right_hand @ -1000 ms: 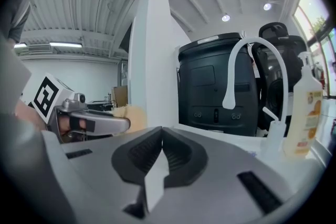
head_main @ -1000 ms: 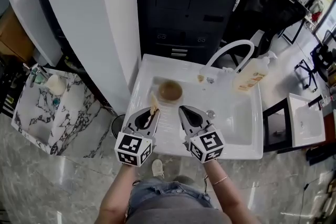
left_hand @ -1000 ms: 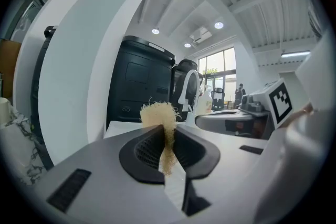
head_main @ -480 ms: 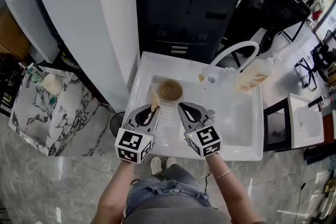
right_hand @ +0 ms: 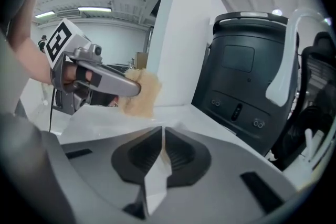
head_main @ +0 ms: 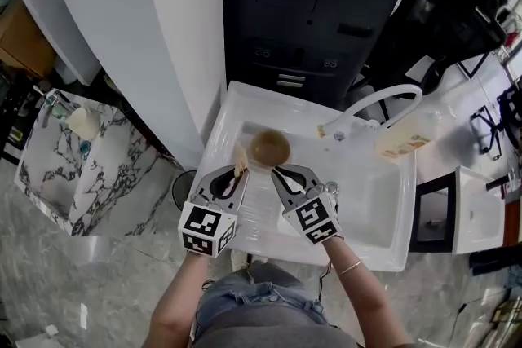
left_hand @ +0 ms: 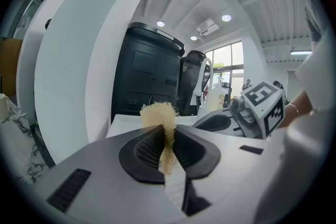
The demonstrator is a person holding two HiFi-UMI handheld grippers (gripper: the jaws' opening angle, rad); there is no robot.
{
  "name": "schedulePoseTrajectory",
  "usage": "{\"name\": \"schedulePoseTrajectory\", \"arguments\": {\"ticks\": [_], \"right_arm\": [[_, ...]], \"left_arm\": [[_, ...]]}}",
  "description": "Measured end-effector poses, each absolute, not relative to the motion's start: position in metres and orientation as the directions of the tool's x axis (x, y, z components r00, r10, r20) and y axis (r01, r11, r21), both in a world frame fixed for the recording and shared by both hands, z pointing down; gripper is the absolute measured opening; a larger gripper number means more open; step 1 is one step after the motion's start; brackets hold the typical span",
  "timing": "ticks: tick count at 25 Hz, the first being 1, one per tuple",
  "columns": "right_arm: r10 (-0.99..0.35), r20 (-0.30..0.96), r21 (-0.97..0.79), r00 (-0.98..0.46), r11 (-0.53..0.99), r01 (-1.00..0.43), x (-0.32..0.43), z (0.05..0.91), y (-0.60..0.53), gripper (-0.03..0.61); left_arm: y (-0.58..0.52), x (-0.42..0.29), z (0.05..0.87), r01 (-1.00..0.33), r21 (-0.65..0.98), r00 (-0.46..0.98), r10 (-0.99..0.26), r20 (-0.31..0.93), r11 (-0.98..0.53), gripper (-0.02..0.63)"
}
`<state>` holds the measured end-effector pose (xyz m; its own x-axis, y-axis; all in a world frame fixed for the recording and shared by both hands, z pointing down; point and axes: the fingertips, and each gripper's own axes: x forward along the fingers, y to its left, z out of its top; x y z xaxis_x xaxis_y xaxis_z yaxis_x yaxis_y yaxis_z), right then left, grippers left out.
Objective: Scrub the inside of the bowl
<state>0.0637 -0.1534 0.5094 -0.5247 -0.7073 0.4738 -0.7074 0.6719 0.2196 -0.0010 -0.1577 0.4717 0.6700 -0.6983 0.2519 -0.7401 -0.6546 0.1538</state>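
Observation:
A brown bowl (head_main: pixel 269 147) sits in the far left corner of the white sink (head_main: pixel 371 212). My left gripper (head_main: pixel 238 172) is shut on a tan fibrous scrubber (head_main: pixel 239 159), just left of and below the bowl. In the left gripper view the scrubber (left_hand: pixel 161 122) sticks up from between the shut jaws of my left gripper (left_hand: pixel 167 136). My right gripper (head_main: pixel 276 170) is shut and holds nothing, its tips close to the bowl's near rim. The right gripper view shows the right gripper (right_hand: pixel 161 134) shut, with the left gripper (right_hand: pixel 137 87) and the scrubber (right_hand: pixel 142 96) beside it. The bowl is hidden in both gripper views.
A curved white faucet (head_main: pixel 383 98) and a soap bottle (head_main: pixel 405 139) stand at the sink's far right. A black cabinet (head_main: pixel 314 12) is behind the sink, a white pillar (head_main: pixel 155 28) at its left. A marble basin (head_main: pixel 77 167) lies lower left.
Both grippers have come nearer to the bowl. The right gripper's tips have swung left toward the bowl's near rim. The left gripper still holds the scrubber.

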Motion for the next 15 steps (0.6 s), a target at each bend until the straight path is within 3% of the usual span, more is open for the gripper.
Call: {"name": "schedulePoseTrajectory", "arguments": {"ticks": [11, 15], "right_arm": [[-0.588, 0.598, 0.215, -0.545, 0.773, -0.597, 0.059, 0.548, -0.175, 0.015], [-0.546, 0.652, 0.275, -0.525, 0.816, -0.508, 0.055, 0.564, -0.175, 0.063]], "left_arm": [[-0.178, 0.003, 0.494, -0.776, 0.183, 0.629, -0.717, 0.299, -0.604, 0.044], [-0.183, 0.003, 0.500, -0.785, 0.193, 0.618, -0.724, 0.306, -0.588, 0.044]]}}
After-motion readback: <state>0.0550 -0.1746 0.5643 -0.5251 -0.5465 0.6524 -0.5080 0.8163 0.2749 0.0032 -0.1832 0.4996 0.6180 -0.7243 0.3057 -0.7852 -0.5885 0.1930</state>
